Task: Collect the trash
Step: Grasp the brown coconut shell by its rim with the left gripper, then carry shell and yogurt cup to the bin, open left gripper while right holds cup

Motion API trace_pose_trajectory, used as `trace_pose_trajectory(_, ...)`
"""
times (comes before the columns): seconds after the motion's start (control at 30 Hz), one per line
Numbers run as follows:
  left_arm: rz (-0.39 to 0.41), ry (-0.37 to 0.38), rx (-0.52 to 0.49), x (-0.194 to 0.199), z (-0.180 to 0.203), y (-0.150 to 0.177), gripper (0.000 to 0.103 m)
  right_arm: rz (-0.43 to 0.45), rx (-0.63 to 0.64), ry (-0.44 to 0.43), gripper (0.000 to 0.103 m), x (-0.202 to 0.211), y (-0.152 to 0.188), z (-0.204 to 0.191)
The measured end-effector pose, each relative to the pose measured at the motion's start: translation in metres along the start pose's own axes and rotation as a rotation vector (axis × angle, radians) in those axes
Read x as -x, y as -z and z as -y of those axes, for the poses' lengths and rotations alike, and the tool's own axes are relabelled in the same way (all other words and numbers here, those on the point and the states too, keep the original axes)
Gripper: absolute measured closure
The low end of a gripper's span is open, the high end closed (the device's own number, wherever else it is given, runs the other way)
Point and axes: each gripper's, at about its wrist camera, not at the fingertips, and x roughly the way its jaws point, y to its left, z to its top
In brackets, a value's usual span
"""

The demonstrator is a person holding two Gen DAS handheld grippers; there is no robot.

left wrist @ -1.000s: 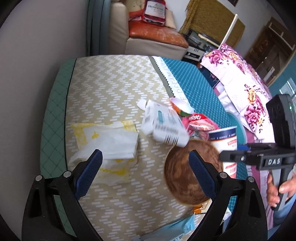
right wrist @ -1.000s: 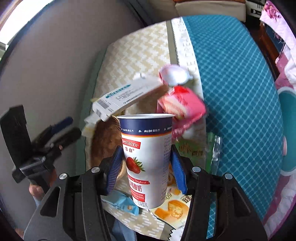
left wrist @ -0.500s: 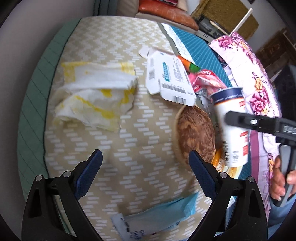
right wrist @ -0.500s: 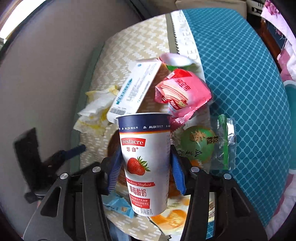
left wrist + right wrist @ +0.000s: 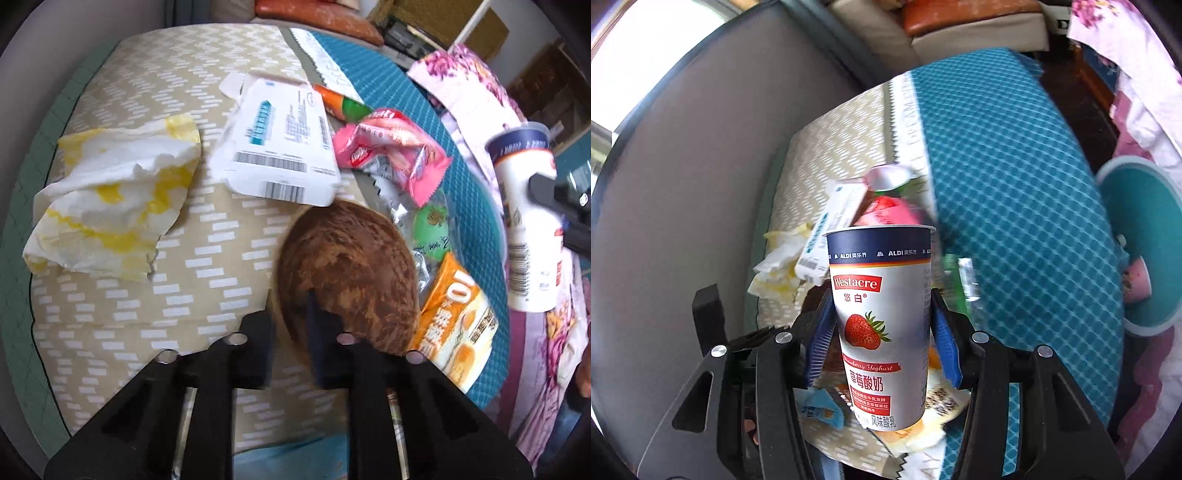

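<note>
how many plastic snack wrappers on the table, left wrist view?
3. Pink wrapper beyond the wooden bowl; clear wrapper with green print right of the bowl; orange wrapper nearest. More may hide under the white carton.

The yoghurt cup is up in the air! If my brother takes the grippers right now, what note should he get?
Right gripper: shut on the strawberry yoghurt cup, held upright above the table.
Left gripper: shut on the near rim of the wooden bowl.
On the table: yellow-stained napkin, flattened white box, pink wrapper, green packet, orange packet.
Done: cup picked up.
Left: bin the cup, then gather the rest.
</note>
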Motion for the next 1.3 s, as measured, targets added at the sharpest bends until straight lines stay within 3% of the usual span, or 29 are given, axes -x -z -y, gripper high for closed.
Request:
trace_pose_trajectory(0.23, 0.121, -0.154, -0.01, 0.043, 0.011, 0.007, 0.095, 0.017, -0.038, -0.012, 0.055, 0.016, 0.002, 0.022)
trace_pose_trajectory(0.47, 0.207, -0.169, 0.002, 0.096, 0.013, 0.002, 0.095, 0.073, -0.061, -0.042, 0.055, 0.036, -0.001, 0.041)
trace_pose_trajectory(0.6, 0.24, -0.138, -0.038, 0.109, 0.039, -0.013, 0.095, 0.137, -0.078, -0.043, 0.055, 0.057, -0.003, 0.053)
trace_pose_trajectory(0.9, 0.204, -0.029, -0.221, 0.07, 0.151, -0.06, 0.095, 0.275, -0.178, 0.007, 0.055, 0.111, -0.001, 0.118)
trace_pose_trajectory(1.3, 0.084, 0.018, -0.387, -0.018, 0.275, -0.09, 0.095, 0.389, -0.346, 0.089, 0.055, 0.154, 0.015, 0.226)
